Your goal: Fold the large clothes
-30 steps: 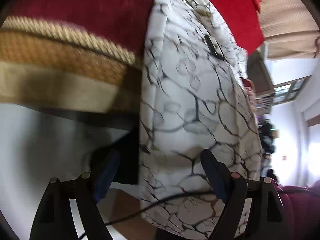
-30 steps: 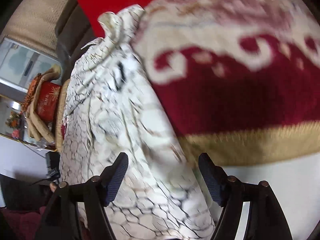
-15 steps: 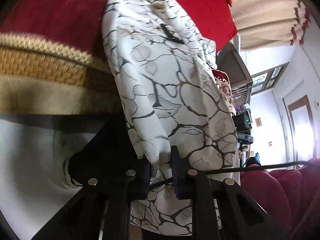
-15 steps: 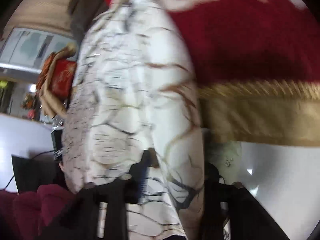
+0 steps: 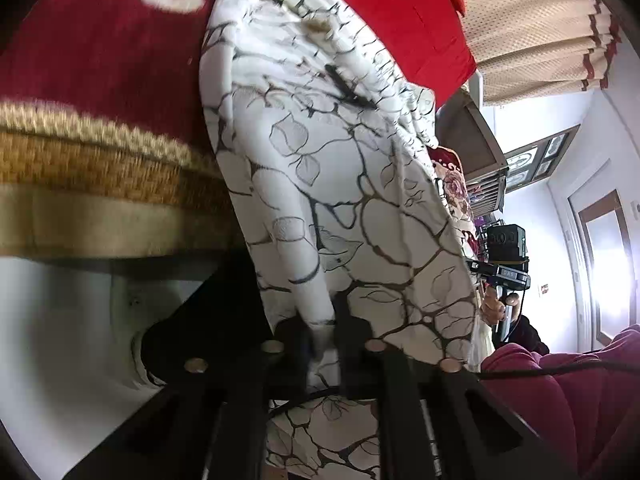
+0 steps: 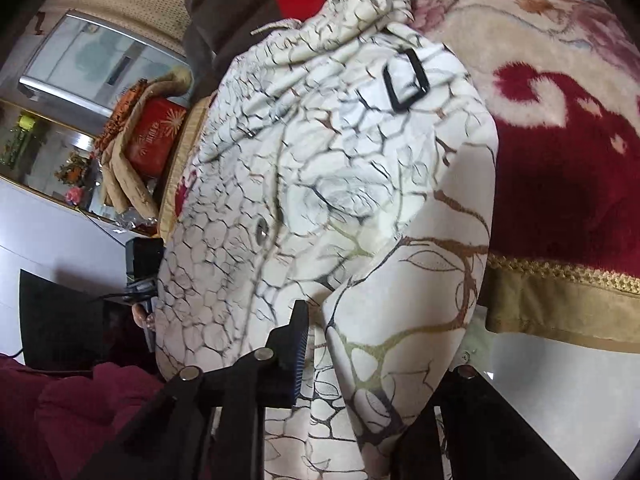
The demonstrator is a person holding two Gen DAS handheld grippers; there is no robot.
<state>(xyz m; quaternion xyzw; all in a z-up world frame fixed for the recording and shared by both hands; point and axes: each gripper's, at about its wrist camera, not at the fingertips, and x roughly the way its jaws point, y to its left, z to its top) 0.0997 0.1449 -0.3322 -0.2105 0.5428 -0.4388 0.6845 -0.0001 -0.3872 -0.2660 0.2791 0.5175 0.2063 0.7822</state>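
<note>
Left gripper (image 5: 325, 334) fingers pinching a fold of the white leaf-print garment (image 5: 340, 200), right gripper (image 6: 360, 344) fingers having just closed on its other edge, garment lying over a red-and-cream blanket (image 6: 560, 184) with gold trim on a bed.

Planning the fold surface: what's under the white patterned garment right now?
The white patterned garment lies on a red and cream blanket with a gold border, its near edge lifted over pale floor. Whatever lies beneath its middle is covered.
</note>
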